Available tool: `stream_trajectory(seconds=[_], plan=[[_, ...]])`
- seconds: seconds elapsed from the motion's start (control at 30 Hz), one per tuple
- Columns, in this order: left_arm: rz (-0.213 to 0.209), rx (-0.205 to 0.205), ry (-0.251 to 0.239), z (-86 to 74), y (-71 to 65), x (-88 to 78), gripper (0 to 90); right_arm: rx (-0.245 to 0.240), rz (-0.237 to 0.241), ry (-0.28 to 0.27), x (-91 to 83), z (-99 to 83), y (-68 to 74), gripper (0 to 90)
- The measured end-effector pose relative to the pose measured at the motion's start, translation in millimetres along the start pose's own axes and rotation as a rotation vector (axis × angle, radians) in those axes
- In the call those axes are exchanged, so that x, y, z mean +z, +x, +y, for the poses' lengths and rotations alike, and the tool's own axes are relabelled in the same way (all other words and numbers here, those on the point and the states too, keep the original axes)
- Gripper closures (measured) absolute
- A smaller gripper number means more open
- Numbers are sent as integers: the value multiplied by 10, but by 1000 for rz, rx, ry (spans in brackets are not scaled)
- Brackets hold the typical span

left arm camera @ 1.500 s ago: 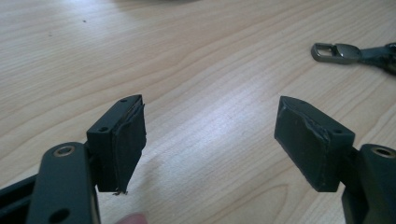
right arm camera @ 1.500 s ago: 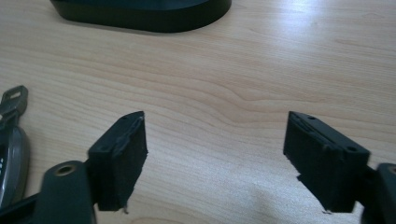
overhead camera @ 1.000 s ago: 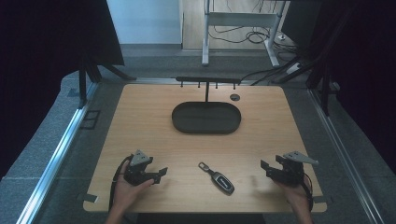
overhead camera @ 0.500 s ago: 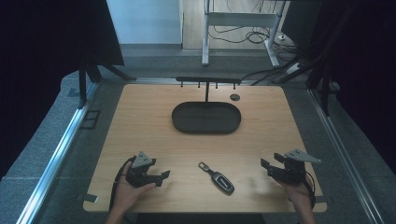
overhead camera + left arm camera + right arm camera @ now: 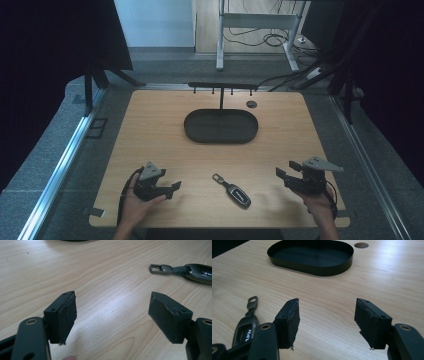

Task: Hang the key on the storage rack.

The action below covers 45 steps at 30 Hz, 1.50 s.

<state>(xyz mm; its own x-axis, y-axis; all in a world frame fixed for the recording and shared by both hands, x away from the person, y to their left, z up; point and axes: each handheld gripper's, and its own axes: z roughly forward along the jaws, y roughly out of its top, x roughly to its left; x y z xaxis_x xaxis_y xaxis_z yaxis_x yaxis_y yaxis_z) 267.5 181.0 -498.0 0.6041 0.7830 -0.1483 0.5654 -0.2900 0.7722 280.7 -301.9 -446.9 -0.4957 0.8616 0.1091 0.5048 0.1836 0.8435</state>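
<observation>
A dark car key fob [image 5: 233, 191] with a metal loop lies flat on the wooden table [image 5: 150, 130], near the front edge between my two grippers. An empty black oval tray [image 5: 221, 125] stands farther back at the centre. My left gripper [image 5: 173, 187] rests left of the fob, open, with bare wood between its pads. From the left gripper [image 5: 112, 298] the fob [image 5: 192, 270] lies ahead to the right. My right gripper [image 5: 281, 174] sits right of the fob, open; its jaws have just been closing a little with nothing between them. The right gripper [image 5: 327, 305] has the fob [image 5: 247, 323] to its left and the tray [image 5: 317, 271] beyond.
A low black rail with hooks [image 5: 222, 86] stands just behind the tray, beside a round hole [image 5: 251, 104] in the tabletop. Dark curtains flank the table, and desk legs and cables lie on the floor beyond.
</observation>
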Motion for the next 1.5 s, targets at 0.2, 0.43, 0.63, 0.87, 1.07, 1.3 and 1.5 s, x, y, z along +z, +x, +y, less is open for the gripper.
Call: stream_trajectory(seconds=[0.2,0.43,0.63,0.87,1.07,1.3,1.5], plan=[[8,-16,9,-39,86,13,238,-28,19,11,1,26,116,391],[9,-7,2,-52,93,-5,245,-41,49,78,65,68,179,396],[11,-14,-17,-55,91,-52,247,-107,55,112,41,225,371,398],[16,-14,-17,-54,64,-55,248,-143,105,169,254,259,564,402],[14,-3,-10,-60,61,-58,248,-182,138,219,437,294,736,410],[13,-5,-16,-64,75,-72,249,-215,154,257,553,314,872,423],[15,-4,-14,-63,72,-78,250,-220,165,278,605,325,922,431]])
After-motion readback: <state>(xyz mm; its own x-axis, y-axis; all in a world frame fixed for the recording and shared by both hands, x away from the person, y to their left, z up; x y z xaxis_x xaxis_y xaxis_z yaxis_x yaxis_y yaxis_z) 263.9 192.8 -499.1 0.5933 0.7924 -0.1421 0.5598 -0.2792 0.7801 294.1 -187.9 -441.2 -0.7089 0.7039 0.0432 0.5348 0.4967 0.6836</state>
